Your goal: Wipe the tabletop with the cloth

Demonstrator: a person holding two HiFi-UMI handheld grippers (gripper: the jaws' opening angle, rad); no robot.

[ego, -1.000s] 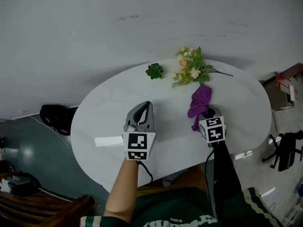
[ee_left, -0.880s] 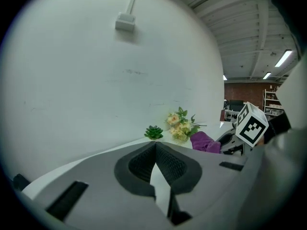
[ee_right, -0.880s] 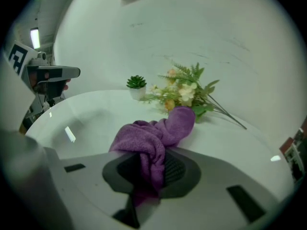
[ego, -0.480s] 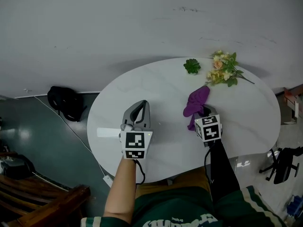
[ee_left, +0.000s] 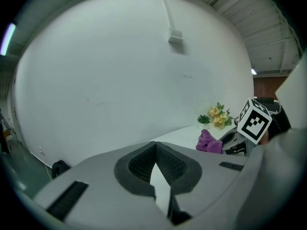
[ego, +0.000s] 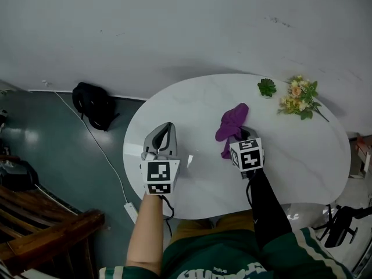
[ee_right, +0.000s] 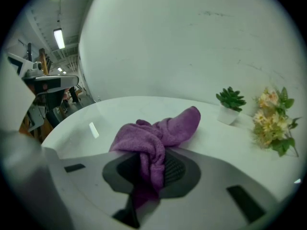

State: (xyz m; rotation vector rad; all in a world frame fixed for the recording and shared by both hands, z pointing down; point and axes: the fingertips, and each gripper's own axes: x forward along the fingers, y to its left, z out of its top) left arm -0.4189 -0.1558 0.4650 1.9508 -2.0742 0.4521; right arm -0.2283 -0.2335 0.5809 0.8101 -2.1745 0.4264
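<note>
Purple terry cloth (ego: 231, 125) is pinched in the right tongs (ego: 240, 137), whose jaws are closed hard on a twisted fold of it. The rest is bunched in a rumpled heap just ahead of the tips, and one rounded end reaches forward and lies on the white surface (ego: 290, 156). A second ago that far end lay just short of the flowers (ego: 301, 97). Now both tongs have travelled toward the left end of the surface and the cloth has gone with them, so the flowers and the small potted plant (ego: 267, 87) sit well apart from it, ahead and off to the right of the right tongs. In the right gripper view the cloth (ee_right: 158, 133) fills the gap between the dark ribbed pads of the right tongs (ee_right: 153, 150), with a short tail hanging back toward the camera. The left tongs (ego: 170, 125) are well to the left of the right tongs, over the surface near its left rim, where a second ago they were over its middle. Their jaws meet at the tips with nothing between them, as the left gripper view shows for the left tongs (ee_left: 155, 145). A black bag (ego: 93, 104) lies on the floor beyond and left of the left tongs.
</note>
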